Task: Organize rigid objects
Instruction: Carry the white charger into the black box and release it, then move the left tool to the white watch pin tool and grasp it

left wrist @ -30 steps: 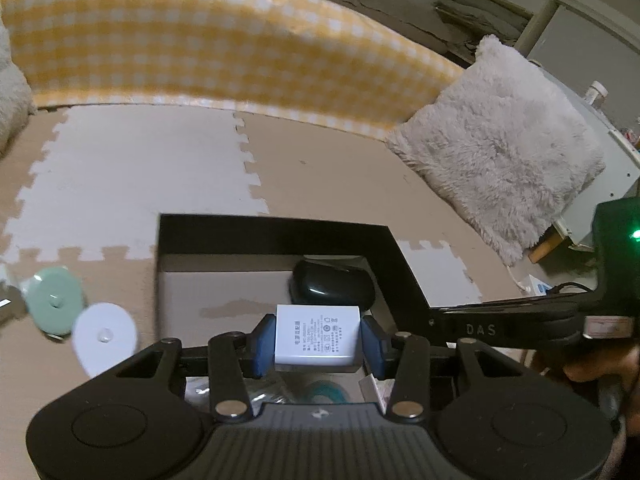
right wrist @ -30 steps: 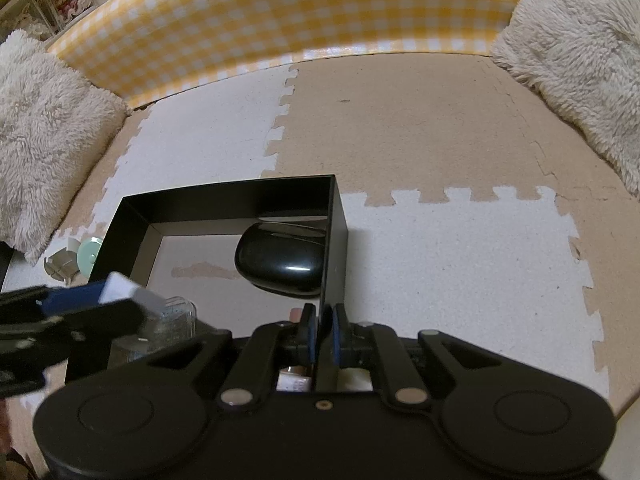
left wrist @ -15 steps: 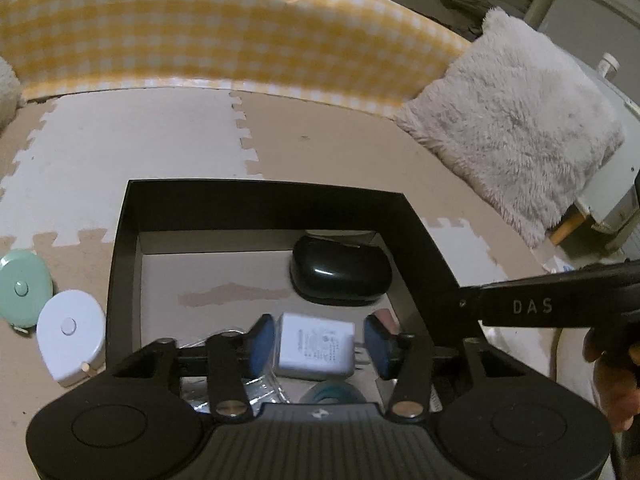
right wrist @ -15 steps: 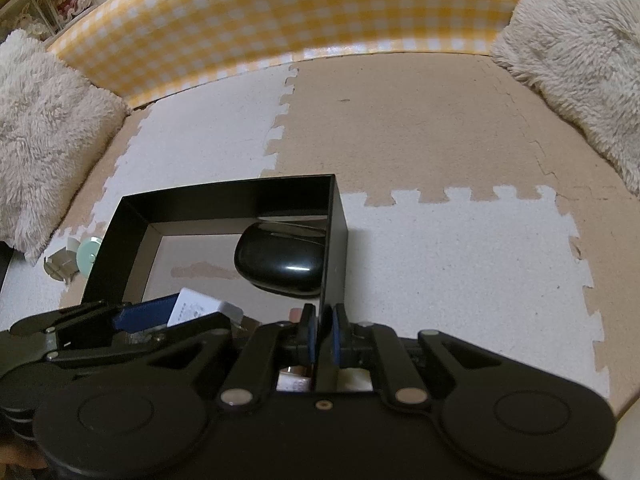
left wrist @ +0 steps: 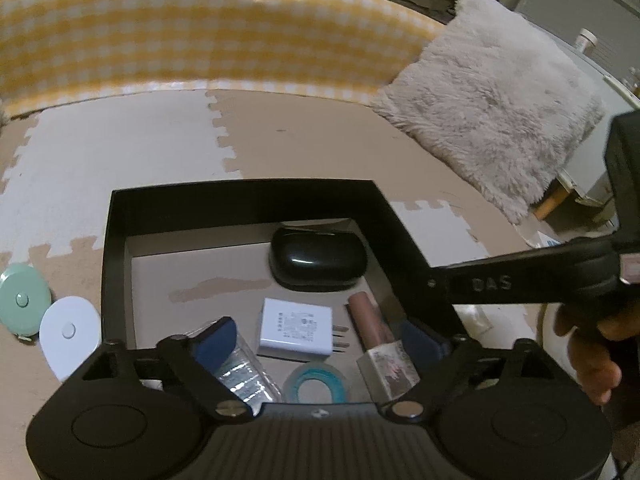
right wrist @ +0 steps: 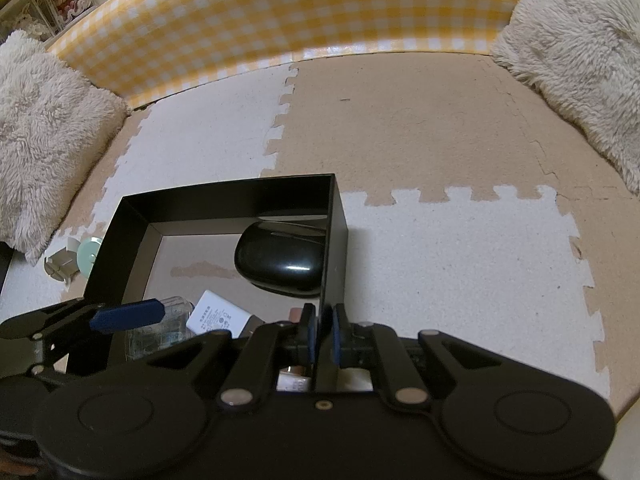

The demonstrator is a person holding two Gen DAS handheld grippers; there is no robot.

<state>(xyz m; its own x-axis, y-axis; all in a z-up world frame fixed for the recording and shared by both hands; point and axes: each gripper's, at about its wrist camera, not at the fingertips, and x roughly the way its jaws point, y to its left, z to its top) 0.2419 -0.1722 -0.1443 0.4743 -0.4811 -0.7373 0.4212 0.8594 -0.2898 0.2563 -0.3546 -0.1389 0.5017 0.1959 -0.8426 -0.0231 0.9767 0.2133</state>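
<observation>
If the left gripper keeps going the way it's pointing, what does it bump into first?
Probably the white charger. It lies on the floor of the black box, between the opening jaws of the left gripper. Depth is hard to judge.

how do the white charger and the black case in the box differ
The charger is white, flat and boxy with two metal prongs sticking out; the black case is glossy, rounded and bulkier. The charger lies mid-box beside the pink tube; the case sits at the far wall. Both rest loose inside the black box, touched by neither hand-held gripper.
</observation>
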